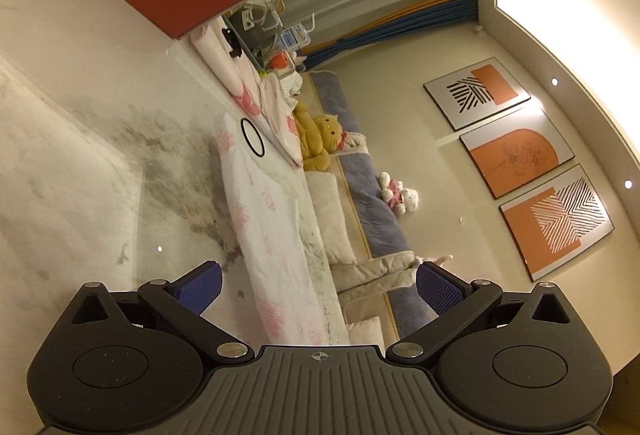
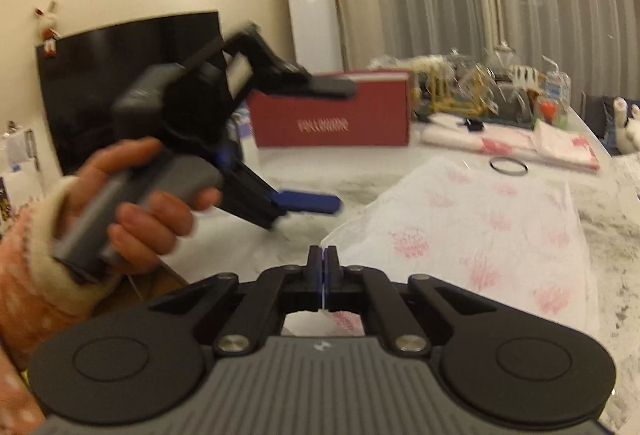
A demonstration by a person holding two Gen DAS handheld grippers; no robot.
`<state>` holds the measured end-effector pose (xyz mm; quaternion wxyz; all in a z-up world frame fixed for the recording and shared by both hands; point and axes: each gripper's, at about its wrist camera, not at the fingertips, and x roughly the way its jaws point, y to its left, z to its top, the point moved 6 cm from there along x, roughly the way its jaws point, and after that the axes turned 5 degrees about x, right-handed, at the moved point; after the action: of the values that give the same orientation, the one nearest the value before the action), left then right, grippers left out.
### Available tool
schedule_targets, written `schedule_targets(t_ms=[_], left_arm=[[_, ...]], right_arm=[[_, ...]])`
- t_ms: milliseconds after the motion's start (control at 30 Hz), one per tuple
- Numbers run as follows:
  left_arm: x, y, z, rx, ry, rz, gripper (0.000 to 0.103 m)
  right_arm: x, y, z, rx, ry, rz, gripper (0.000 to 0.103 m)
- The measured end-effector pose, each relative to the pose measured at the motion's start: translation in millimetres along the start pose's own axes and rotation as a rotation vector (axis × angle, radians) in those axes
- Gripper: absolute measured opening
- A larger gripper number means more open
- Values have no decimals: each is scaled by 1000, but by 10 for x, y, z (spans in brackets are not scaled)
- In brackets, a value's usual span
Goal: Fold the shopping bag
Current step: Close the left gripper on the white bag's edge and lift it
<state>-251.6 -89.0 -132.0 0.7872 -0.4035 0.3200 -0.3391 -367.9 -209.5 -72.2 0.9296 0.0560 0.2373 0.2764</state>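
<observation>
Marble table [image 2: 360, 171] — bag [image 2: 480, 231] (corner) in right claw [image 2: 322, 255].

The left wrist view is rolled sideways, looking along the marble table [image 1: 80, 163] toward the sofa wall, beyond its left gripper [image 1: 318, 289]. The right wrist view sits upright, close over the table. Both share the shopping bag [image 2: 480, 219], black ring [image 1: 253, 137] and red box [image 2: 332, 111].

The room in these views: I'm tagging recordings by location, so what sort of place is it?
Most likely a home living room. A sofa with a yellow plush toy lines the wall under three framed prints, and a dark television stands beyond the marble-patterned table.
</observation>
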Motion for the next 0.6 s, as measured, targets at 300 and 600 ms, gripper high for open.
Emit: schedule_targets(t_ms=[300, 600], left_arm=[[236, 22, -111, 54, 19, 57, 6], [158, 93, -149, -71, -21, 17, 7]], right_arm=[[-243, 83, -133, 8, -42, 93, 16], [-268, 332, -324, -407, -107, -226, 85]])
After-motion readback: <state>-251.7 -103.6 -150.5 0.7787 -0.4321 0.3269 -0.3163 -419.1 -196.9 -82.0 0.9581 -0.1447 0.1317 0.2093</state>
